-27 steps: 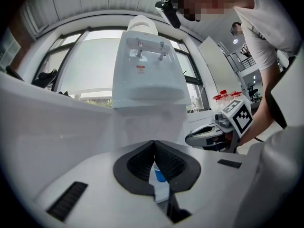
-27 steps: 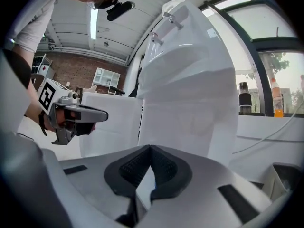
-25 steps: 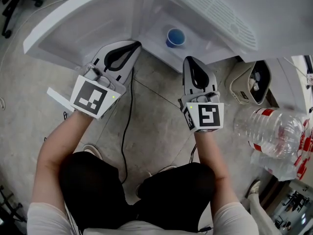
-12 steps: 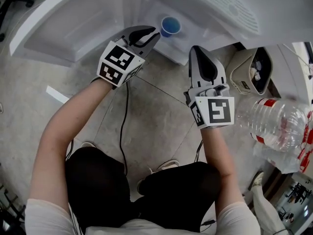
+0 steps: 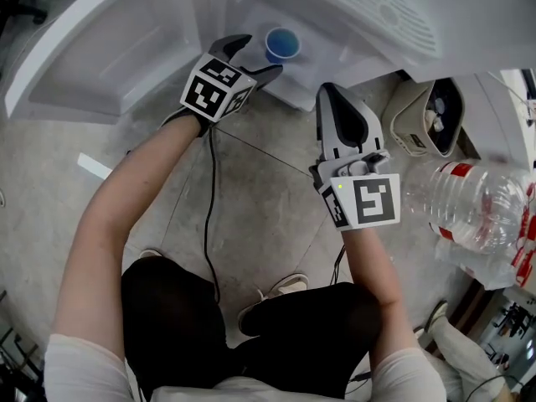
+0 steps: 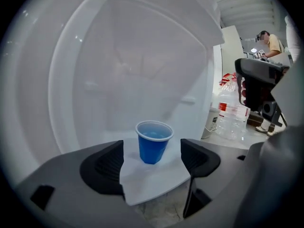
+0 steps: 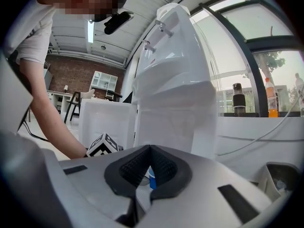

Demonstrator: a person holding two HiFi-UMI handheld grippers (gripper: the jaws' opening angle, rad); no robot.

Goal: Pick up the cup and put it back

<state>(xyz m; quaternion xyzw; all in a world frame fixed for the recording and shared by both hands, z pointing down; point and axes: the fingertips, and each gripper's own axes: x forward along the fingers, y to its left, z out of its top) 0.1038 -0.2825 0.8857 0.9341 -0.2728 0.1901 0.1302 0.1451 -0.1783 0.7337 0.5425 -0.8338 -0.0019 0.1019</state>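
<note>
As far as I can tell, the big white machine (image 5: 377, 15) is a water cooler, and its white door (image 5: 109, 48) hangs wide open on the left. Beside it, a big clear bottle (image 5: 469, 216) lies on the gray floor (image 5: 268, 199) at the right. A tan bin (image 5: 427, 132) sits between that bottle and the machine.

Both of the person's arms reach forward. The right gripper (image 5: 333, 95) is held near the machine, over the floor. Its jaws are pressed together with nothing in them. The left gripper (image 5: 258, 55) is at the open bottom part of the machine. Its jaws are opening and already stand far apart.

A small blue cup (image 6: 154, 141) stands upright on the white shelf (image 6: 156, 175) inside. It is in line with the gap between the left jaws, just past their tips, and neither jaw touches it.
</note>
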